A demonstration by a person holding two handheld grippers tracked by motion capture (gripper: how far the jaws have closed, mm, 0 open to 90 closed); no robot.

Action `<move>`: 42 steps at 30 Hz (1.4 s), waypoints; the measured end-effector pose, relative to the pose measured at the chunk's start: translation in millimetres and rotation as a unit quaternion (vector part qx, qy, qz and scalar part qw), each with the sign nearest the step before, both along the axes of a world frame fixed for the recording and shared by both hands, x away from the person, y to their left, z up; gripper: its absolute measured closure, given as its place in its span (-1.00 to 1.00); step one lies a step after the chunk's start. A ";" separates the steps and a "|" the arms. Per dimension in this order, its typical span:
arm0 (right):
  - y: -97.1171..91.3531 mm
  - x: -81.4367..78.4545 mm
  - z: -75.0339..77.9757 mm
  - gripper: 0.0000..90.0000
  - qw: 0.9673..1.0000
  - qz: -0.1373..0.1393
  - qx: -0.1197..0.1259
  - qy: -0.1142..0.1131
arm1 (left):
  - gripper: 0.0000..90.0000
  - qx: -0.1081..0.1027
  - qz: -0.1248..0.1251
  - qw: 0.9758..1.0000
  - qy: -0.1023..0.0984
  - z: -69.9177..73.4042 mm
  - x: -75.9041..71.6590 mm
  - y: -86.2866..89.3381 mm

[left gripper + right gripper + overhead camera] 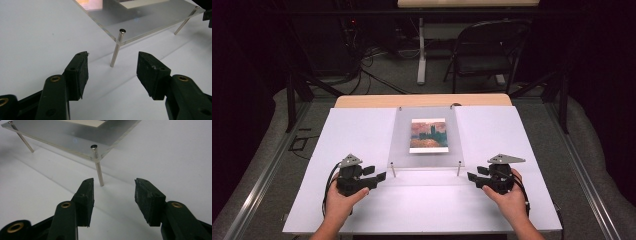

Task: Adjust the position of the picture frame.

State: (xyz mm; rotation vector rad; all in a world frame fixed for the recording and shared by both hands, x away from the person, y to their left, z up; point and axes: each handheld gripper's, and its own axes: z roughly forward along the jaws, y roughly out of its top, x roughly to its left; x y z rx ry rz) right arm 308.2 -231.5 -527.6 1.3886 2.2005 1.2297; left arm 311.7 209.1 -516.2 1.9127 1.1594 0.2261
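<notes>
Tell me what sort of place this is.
Probably a lab or recording studio: a white board on a table with a clear frame on metal legs, black surrounds, cables on grey carpet, and a folding chair behind.

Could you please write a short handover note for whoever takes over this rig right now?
Left gripper: open, empty, beside the near left leg.
Right gripper: open, empty, beside the near right leg.
The clear acrylic frame stands on four thin metal legs mid-table, a painted picture in its centre.
Done: the frame stands, with neither gripper holding it.
Left: probably only a check that the legs sit firm.
</notes>
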 end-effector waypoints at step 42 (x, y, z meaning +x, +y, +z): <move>10.0 93.0 70.8 0.14 0.999 0.018 -0.028 0.024 | -0.06 0.015 0.031 0.999 0.026 69.5 97.9 -6.3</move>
